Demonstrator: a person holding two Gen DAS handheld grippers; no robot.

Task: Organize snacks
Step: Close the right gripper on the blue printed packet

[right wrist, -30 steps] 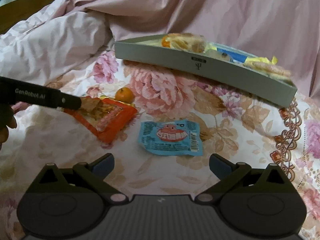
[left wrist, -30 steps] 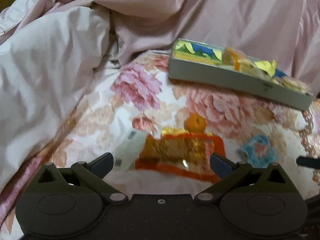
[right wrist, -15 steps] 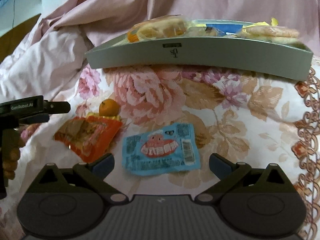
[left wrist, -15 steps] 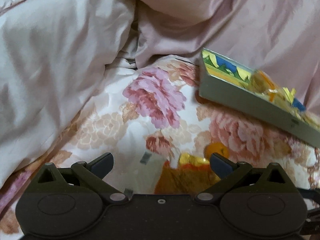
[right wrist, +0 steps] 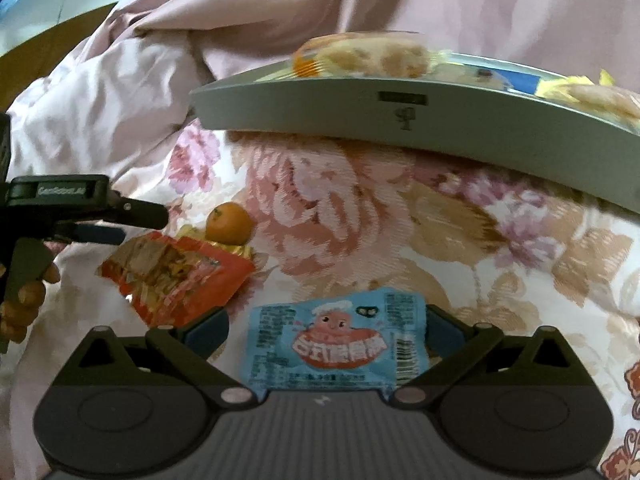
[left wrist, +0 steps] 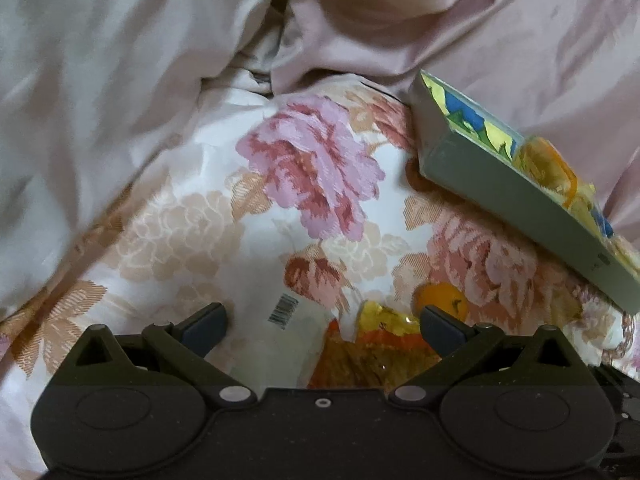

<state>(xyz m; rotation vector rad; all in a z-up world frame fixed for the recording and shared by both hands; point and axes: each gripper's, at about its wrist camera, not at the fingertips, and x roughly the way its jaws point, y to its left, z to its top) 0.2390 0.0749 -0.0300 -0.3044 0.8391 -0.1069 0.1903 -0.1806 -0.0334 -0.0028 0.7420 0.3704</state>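
Left wrist: left gripper (left wrist: 323, 322) spread wide over floral bedspread (left wrist: 192, 232); orange packet (left wrist: 376, 354) between fingers, mandarin (left wrist: 440, 300) just ahead, grey tray (left wrist: 520, 204) ahead-right.

Right wrist: right gripper (right wrist: 327, 328) wide, blue packet (right wrist: 336, 340) between fingers; pink quilt (right wrist: 480, 4) behind tray.

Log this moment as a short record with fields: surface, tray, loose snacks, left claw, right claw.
surface: floral bedspread, pink quilt bunched behind
tray: grey tray, already holding wrapped snacks
loose snacks: blue snack packet, orange snack packet, small orange, white packet with barcode
left claw: open, low over the orange snack packet, gripping nothing
right claw: open, fingers either side of the blue snack packet, not closed on it
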